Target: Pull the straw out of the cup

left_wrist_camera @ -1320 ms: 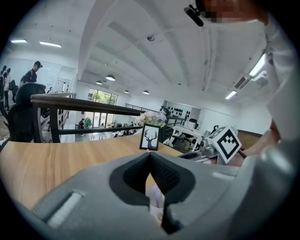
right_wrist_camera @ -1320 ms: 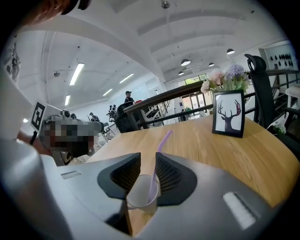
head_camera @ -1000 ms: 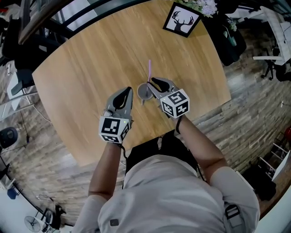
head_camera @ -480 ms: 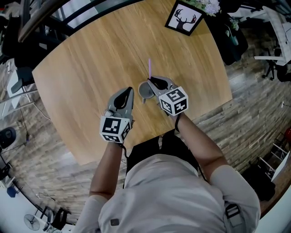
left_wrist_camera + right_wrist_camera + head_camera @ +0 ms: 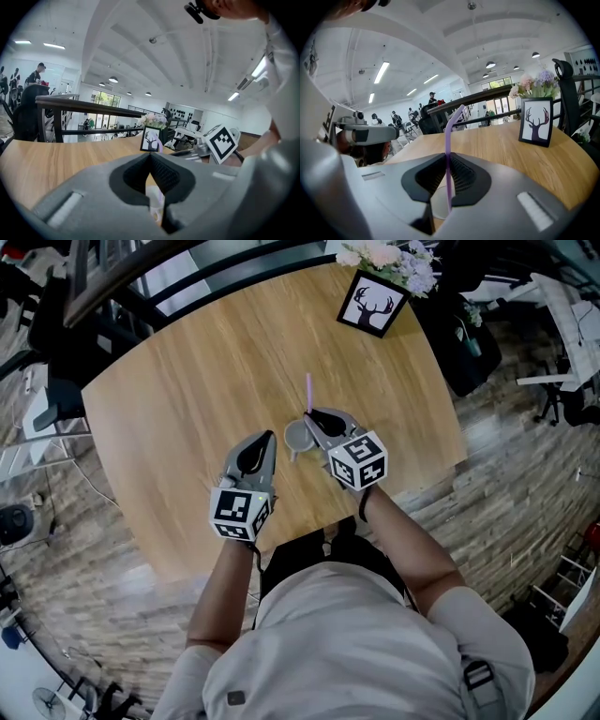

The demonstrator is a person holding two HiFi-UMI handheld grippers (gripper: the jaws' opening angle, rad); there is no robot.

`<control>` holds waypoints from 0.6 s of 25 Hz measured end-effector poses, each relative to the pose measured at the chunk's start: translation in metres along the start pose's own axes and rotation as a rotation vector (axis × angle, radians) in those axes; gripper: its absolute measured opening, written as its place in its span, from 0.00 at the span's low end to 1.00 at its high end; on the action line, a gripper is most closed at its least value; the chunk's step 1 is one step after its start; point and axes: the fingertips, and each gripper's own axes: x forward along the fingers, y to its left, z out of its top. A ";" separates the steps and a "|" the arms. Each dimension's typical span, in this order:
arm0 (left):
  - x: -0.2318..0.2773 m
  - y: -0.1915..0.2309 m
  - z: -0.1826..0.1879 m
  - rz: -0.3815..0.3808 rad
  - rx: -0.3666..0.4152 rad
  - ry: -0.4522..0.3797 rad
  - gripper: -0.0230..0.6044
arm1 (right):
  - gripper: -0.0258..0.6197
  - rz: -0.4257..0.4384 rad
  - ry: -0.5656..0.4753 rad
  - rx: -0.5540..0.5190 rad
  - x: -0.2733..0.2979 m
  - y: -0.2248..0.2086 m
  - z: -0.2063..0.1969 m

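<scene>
R hand-held gripper is pinched shut on the thin purple plastic straw, approx mid-shaft. The straw's lower end sits inside the small pale translucent plastic cup, so it's in, not out. Cup stands on the light wooden surface, mid-width, nearer the near edge. Key relation: straw's long axis runs near-upright, top leaning twd the far edge, w/ cup directly below the jaws. Pull prob needs to go up along that axis, not sideways, or the light cup may tip. L hand-held gripper sits just beside the cup on its L, jaws together; pale bit low in its gap, can't ID.
</scene>
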 end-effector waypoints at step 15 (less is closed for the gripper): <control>-0.050 -0.063 0.078 0.043 0.102 -0.139 0.04 | 0.09 0.053 -0.161 -0.112 -0.092 0.047 0.091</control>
